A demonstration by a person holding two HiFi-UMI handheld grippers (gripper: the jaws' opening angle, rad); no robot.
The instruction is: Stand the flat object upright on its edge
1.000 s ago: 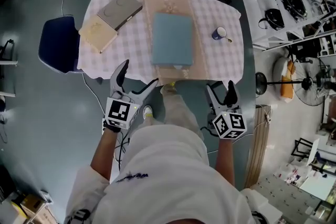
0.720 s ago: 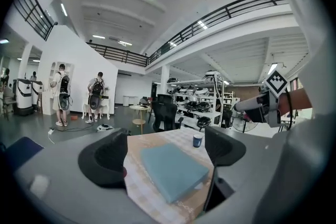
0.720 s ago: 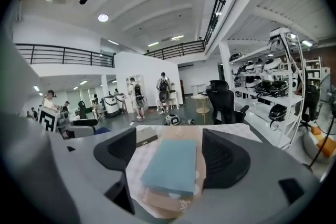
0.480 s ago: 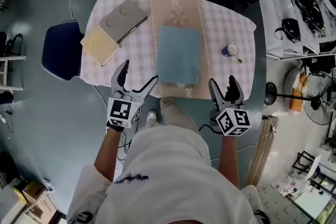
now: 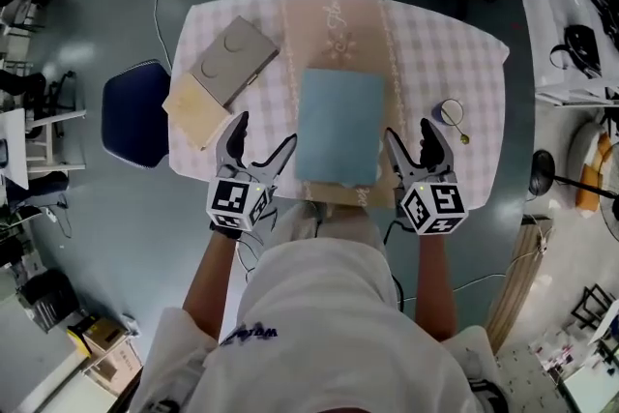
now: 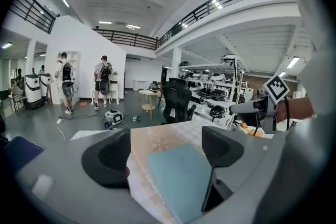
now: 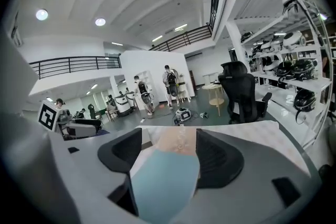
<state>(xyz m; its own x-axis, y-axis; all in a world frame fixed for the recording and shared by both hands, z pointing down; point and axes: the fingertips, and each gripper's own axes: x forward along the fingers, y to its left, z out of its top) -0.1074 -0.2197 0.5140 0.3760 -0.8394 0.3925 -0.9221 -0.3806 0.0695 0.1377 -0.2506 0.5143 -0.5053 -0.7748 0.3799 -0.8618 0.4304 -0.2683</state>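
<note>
I am holding my left hand-held gripper and right hand-held gripper released, their jaws just narrowing with nothing between, flanking the near end of the teal book lying flat on the tabletop.

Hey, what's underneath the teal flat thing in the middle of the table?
The teal flat object lies on the beige centre stripe of the tablecloth. Anything directly beneath it is covered.
</note>
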